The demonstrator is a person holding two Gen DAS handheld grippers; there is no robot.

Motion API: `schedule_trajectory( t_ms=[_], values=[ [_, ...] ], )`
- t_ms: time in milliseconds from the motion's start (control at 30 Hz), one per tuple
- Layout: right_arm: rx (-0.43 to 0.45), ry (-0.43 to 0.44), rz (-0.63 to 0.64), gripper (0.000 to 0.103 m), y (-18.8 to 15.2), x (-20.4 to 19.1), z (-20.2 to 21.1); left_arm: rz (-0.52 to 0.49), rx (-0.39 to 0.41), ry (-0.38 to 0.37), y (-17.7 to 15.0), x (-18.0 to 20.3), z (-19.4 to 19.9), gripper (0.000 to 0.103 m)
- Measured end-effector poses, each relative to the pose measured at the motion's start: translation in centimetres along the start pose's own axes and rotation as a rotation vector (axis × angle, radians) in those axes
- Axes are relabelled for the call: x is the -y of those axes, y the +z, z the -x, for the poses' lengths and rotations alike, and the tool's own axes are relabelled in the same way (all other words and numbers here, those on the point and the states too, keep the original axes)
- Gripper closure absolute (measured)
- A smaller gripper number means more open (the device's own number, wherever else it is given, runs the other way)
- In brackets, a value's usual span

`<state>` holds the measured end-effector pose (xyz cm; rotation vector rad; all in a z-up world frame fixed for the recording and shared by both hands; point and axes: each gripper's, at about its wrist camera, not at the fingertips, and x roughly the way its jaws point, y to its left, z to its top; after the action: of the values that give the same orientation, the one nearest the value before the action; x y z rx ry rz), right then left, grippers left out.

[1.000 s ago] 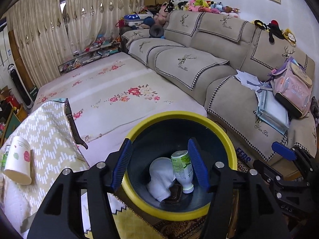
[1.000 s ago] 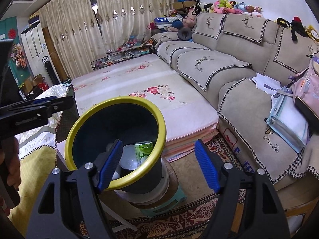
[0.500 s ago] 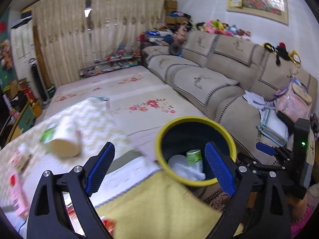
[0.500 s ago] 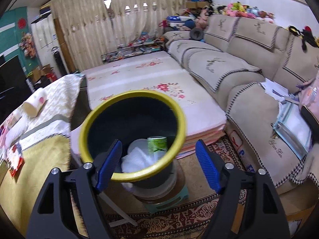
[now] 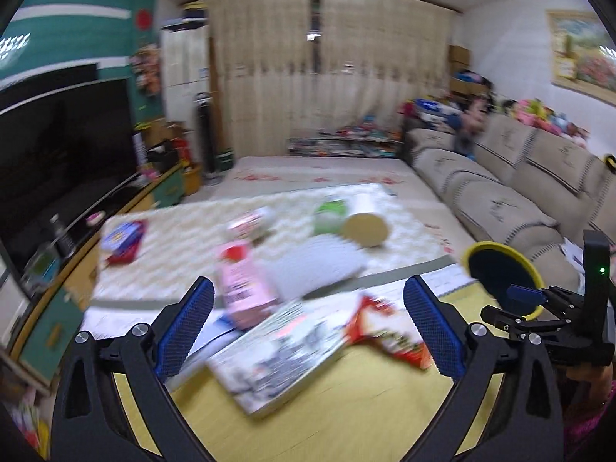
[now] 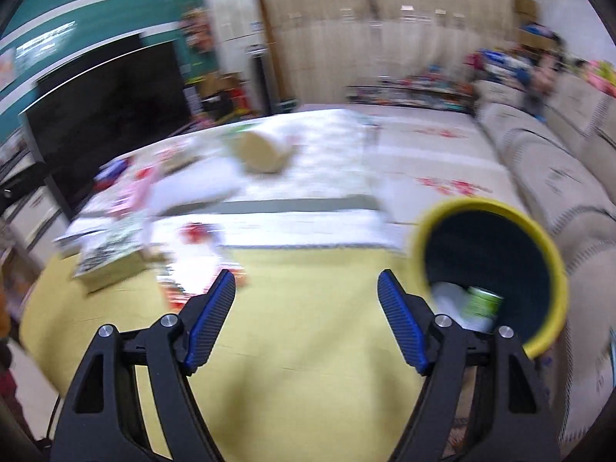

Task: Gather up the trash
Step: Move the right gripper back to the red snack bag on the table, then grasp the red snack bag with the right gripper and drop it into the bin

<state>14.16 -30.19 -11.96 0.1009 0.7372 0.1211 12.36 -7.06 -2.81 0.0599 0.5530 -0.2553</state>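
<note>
Everything is motion-blurred. My left gripper (image 5: pixel 308 288) hangs over the yellow-clothed table (image 5: pixel 346 415), its jaws opening wide with nothing held between them. Beyond it lie a pink carton (image 5: pixel 240 288), a magazine (image 5: pixel 277 350), a red wrapper (image 5: pixel 389 335), a white napkin (image 5: pixel 312 269), a tipped paper cup (image 5: pixel 365 227) and a green pack (image 5: pixel 329 215). The yellow-rimmed bin (image 5: pixel 489 248) stands to the right. My right gripper (image 6: pixel 307 277) is open and empty over the cloth, left of the bin (image 6: pixel 462 204), which holds a green can (image 6: pixel 481 304) and white paper.
A large dark TV (image 5: pixel 57 146) stands on a cabinet at the left. A beige sofa (image 5: pixel 500 192) runs along the right wall. A flowered floor mat (image 5: pixel 327 173) lies past the table. A blue and red box (image 5: pixel 123 238) sits near the table's left edge.
Both grippers swung left, away from above the bin toward the littered table. The bin slid to the right of both views. The left jaws spread much wider.
</note>
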Motion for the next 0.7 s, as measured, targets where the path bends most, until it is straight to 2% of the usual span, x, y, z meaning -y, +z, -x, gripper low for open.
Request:
schedule_trajectory(
  t_ms=[100, 233, 300, 367, 600, 667, 700],
  values=[
    [-0.005, 0.055, 0.097, 0.031, 0.4, -4.2, -1.1, 0.04, -0.009, 0.031, -1.2, -2.3, 1.2, 0.006],
    [-0.038, 0.053, 0.221, 0.028, 0.9, -7.0, -4.0, 0.085, -0.01, 0.062, -2.6, -5.1, 2.4, 0.006],
    [-0.073, 0.056, 0.238, 0.02, 1.2, -6.8, -5.7, 0.1, -0.002, 0.064, -3.0, -5.9, 3.0, 0.006],
    [-0.118, 0.083, 0.231, 0.02, 1.3, -6.7, -7.2, 0.104, 0.003, 0.064, -3.0, -5.9, 3.2, 0.006],
    [-0.204, 0.087, 0.196, 0.02, 1.4, -5.8, -9.6, 0.104, -0.005, 0.04, -2.8, -4.9, 2.5, 0.006],
    [-0.208, 0.08, 0.204, 0.023, 1.3, -6.0, -9.8, 0.104, -0.009, 0.033, -2.6, -4.6, 2.2, 0.006],
    [-0.207, 0.069, 0.216, 0.029, 1.3, -6.2, -9.7, 0.104, -0.011, 0.03, -2.7, -4.5, 2.1, 0.006]
  ],
)
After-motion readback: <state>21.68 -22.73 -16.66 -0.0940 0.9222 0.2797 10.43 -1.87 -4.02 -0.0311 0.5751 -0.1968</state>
